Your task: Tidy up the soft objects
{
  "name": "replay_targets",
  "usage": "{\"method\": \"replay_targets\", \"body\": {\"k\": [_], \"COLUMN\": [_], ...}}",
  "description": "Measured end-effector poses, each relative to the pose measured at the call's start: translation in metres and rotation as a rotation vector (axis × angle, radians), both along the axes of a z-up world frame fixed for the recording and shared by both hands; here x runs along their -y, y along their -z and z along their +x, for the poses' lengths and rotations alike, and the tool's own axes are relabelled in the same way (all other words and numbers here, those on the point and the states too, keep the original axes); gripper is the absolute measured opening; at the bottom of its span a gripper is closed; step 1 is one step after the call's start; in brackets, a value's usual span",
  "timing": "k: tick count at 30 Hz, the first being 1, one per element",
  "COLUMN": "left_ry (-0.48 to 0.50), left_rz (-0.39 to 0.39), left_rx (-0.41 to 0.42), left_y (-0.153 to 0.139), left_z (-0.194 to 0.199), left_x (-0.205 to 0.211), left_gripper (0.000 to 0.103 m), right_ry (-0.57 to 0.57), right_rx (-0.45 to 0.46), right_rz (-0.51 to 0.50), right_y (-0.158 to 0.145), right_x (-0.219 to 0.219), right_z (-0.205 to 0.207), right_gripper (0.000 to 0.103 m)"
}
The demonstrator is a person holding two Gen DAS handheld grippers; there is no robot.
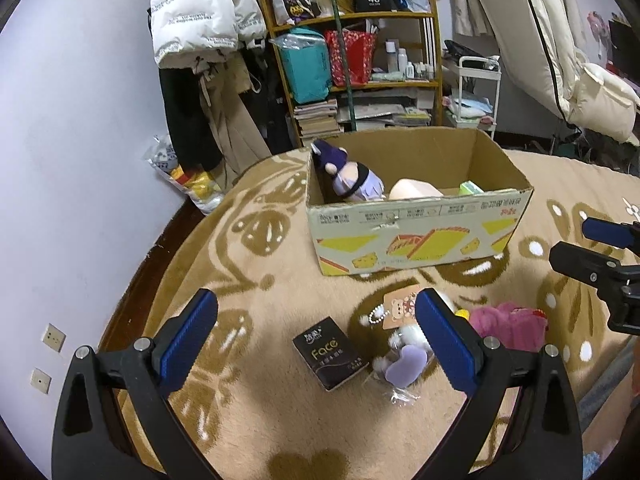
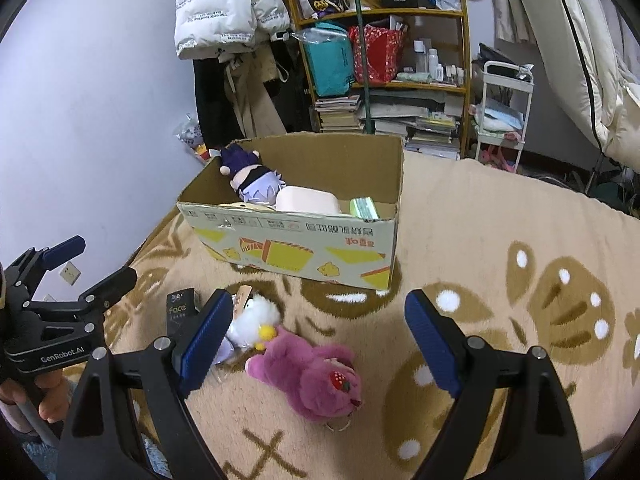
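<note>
An open cardboard box (image 1: pixel 416 236) (image 2: pixel 296 244) stands on the beige rug. Inside it are a purple-haired doll (image 1: pixel 352 178) (image 2: pixel 256 184), a cream cushion (image 2: pixel 306 200) and a green pack (image 2: pixel 364 208). In front lie a black tissue pack (image 1: pixel 330 354) (image 2: pixel 180 304), a white plush in plastic wrap (image 1: pixel 404 354) (image 2: pixel 252 322) and a pink plush bear (image 2: pixel 312 376) (image 1: pixel 508 326). My left gripper (image 1: pixel 316 336) is open above the tissue pack. My right gripper (image 2: pixel 320 344) is open above the pink bear.
A wooden shelf (image 1: pixel 360 60) with bags and books, hanging coats (image 1: pixel 200 40) and a white cart (image 2: pixel 504 112) stand behind the rug. A wall (image 1: pixel 80 160) is at the left.
</note>
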State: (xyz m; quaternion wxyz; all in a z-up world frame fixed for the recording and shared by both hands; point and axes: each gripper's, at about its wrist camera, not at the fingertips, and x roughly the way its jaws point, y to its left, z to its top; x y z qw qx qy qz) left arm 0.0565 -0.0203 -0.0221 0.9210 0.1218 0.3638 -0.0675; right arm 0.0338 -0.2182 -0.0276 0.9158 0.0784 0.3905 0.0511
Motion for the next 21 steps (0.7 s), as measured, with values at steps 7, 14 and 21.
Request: {"method": "replay_targets", "body": {"k": [7, 14, 21], "left_ry": [0.031, 0.103, 0.172], "left_rz": [-0.012, -0.051, -0.03], "left_rx": [-0.051, -0.108, -0.154], "left_y": [0.014, 0.027, 0.037], "left_z": [0.006, 0.011, 0.011], "left_x": [0.005, 0.013, 0.028], "left_gripper": [0.098, 0.098, 0.098], "right_ry": [0.012, 0.015, 0.017], "right_rx": [-0.037, -0.077, -0.11], "right_rz": [0.0, -0.003, 0.003], "right_y": [0.01, 0.02, 0.028], "right_x": [0.001, 0.0, 0.001], "right_z": [0.008, 0.016, 0.022], "right_gripper": [0.092, 0.092, 0.092]}}
